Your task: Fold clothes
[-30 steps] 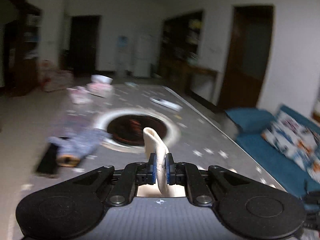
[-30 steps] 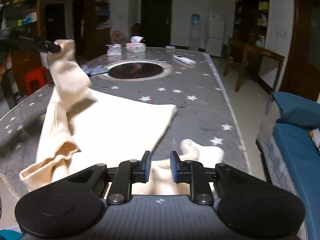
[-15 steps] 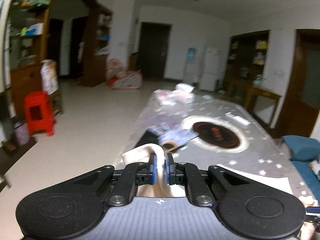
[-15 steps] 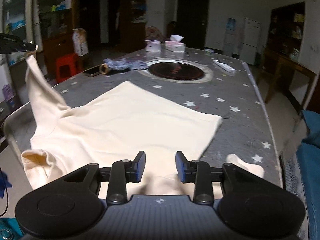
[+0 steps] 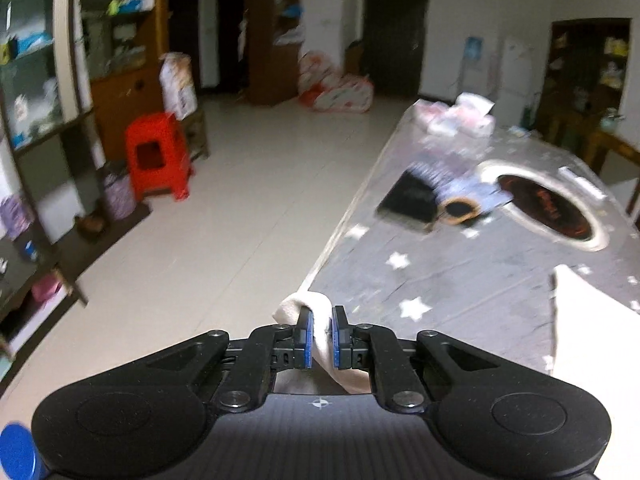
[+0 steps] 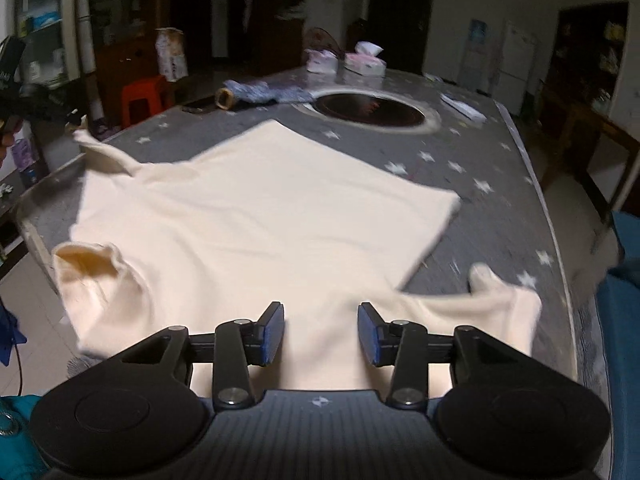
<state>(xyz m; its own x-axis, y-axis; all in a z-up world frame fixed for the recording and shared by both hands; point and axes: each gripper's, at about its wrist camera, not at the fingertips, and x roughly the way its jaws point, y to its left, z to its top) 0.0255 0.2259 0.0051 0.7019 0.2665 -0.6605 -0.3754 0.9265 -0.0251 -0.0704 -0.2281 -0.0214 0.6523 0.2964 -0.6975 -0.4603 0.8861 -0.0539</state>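
Meanwhile, a cream shirt spread on a starred table

Left gripper [image 5: 321, 336] pinches a fold of the cream shirt [image 6: 256, 216] at the grey table [image 6: 492, 168] edge. Right gripper [image 6: 320, 334] hovers over the shirt's near edge, jaws wide apart, holding nothing.

One cream garment [image 6: 256, 216]; two tissue boxes [image 6: 365, 64]; one red stool [image 5: 157, 156].

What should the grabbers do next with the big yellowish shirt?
Probably lower the left gripper to lay its pinched sleeve flat on the table. The shirt body already lies spread out, that sleeve is lifted, and the right gripper is open, holding nothing.
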